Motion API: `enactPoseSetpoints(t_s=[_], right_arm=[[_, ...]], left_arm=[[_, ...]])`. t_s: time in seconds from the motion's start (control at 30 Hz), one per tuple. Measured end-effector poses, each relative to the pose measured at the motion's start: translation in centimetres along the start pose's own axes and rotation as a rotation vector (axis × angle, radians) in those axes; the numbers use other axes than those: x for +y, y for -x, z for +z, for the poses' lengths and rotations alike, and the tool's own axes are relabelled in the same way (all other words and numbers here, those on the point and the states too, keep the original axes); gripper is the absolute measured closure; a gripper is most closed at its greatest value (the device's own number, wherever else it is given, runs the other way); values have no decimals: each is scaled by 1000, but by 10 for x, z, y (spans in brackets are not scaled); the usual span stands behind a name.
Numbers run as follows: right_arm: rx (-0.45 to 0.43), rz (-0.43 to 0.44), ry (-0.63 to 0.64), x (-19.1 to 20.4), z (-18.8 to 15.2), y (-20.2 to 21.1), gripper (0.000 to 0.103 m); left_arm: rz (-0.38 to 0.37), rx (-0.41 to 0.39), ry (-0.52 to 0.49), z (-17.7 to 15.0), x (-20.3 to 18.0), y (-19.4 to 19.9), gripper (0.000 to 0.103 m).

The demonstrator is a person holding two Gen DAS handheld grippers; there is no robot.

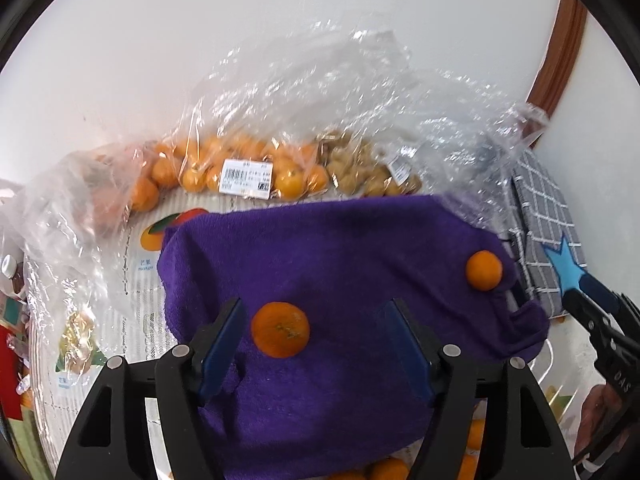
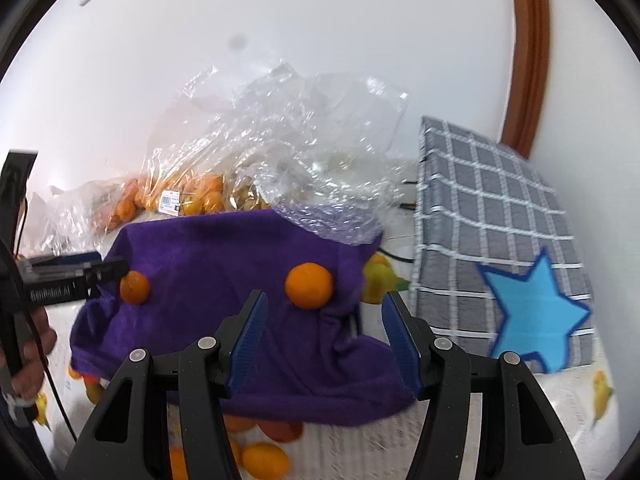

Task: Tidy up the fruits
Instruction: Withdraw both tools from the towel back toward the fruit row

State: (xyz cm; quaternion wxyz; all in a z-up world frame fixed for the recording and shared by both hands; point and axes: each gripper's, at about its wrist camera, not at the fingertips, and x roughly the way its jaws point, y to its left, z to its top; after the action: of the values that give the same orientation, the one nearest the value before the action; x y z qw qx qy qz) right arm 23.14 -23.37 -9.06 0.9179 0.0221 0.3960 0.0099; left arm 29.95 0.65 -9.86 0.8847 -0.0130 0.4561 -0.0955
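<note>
Tangerines, two: one (image 1: 280, 329) and another (image 1: 484, 270) on purple towel (image 1: 340, 248). Left claw (image 1: 316, 344) apart, empty. Right claw (image 2: 322, 340) apart, empty.

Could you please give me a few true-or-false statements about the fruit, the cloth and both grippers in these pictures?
1. Two tangerines, one and another, lie on the purple towel. True.
2. The left hand-held gripper is clamped on a tangerine. False: it is open, the fruit loose between its fingers.
3. The right hand-held gripper is open. True.
4. The labelled bag of tangerines sits on the towel. False: it lies behind it.
</note>
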Motion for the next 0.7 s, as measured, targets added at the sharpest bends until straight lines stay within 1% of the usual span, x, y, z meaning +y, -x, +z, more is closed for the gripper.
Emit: enactPoseSetpoints(t_s=[0.07,0.17,0.3,0.33,0.43,0.6,0.7], right_arm=[[-14,-31,4,-3,-4,10,44],[-17,-47,4,-10,-8,22,44],[-10,-29,-19,-18,-12,33,44],[-5,-29,-20,-20,-13,34,44],[1,-17,-25,-22,-19,39,44],[20,9,-52,-27,-34,38,44],[48,29,-45,-27,-44,37,45]], left_arm=[[-3,-18,-15,-1,-5,6,33],[10,-49,-31,-1,-13,17,33],[42,-100,-49,-7,-19,36,33],[38,-107,-42,-10,-19,41,34],[-22,-91,-9,-23,-16,52,34],[6,-109,-19,-47,-16,64,34],[10,-109,17,-62,-8,73,34]])
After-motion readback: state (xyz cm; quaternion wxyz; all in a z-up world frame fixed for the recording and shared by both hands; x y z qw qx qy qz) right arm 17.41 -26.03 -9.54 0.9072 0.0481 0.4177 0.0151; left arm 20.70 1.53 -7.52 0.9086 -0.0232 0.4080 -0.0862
